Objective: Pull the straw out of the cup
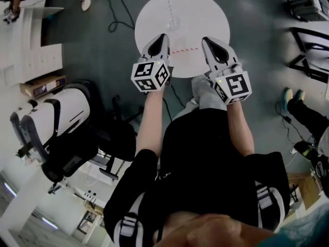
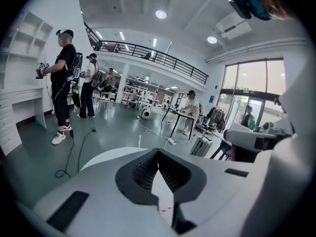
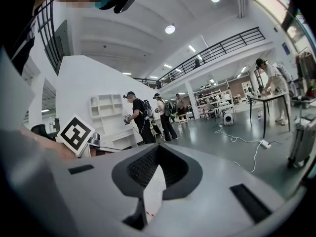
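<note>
Straw (image 1: pixel 184 50) lies on table (image 1: pixel 180 9) between left claw (image 1: pixel 164 36) and right claw (image 1: pixel 206 39).

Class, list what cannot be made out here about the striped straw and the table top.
1. Red-and-white striped straw: head view, both ends hidden by the left tongs and right tongs; each gripper view shows only a sliver.
2. Faint ring on the round white table: head view, too washed out to tell whether it is a cup.
</note>
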`<state>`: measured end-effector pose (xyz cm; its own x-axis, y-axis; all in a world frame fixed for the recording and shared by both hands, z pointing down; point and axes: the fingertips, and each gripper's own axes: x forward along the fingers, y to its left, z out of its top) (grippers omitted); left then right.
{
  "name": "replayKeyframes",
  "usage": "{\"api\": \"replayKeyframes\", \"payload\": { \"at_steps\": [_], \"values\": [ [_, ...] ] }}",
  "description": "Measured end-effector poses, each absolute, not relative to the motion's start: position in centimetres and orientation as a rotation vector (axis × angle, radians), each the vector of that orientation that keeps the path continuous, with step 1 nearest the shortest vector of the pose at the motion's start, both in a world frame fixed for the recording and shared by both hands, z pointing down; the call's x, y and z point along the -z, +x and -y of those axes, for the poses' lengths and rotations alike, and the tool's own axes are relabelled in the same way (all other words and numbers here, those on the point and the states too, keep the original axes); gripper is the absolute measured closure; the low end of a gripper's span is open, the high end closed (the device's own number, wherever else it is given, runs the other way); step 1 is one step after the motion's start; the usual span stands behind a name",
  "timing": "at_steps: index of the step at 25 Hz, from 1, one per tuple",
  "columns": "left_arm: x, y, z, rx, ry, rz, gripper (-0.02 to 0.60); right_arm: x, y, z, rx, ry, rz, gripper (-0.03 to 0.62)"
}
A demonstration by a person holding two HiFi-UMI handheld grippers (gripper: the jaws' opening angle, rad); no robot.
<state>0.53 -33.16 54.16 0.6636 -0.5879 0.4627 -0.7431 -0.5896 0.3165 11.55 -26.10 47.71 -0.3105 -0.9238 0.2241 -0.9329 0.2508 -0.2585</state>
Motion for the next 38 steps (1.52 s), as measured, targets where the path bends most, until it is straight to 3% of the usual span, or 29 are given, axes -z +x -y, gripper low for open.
{"api": "replayKeyframes", "payload": {
  "at_steps": [16,20,27,38],
  "values": [
    [-59.3,2.7,36.9,-0.656,2.404,0.956,0.571,-50.9,16.0,28.8,-0.644,1.912,2.368,0.577],
    [-60.6,3.1,38.2,-0.683,2.397,0.939,0.515,-51.3,16.0,29.4,-0.656,1.899,2.366,0.577],
    [-62.9,4.3,40.0,-0.750,2.396,0.916,0.476,-51.4,17.3,30.5,-0.651,1.920,2.346,0.577],
    [-66.3,5.5,42.5,-0.849,2.371,0.896,0.474,-51.9,17.7,31.0,-0.664,1.900,2.326,0.577]
  ]
}}
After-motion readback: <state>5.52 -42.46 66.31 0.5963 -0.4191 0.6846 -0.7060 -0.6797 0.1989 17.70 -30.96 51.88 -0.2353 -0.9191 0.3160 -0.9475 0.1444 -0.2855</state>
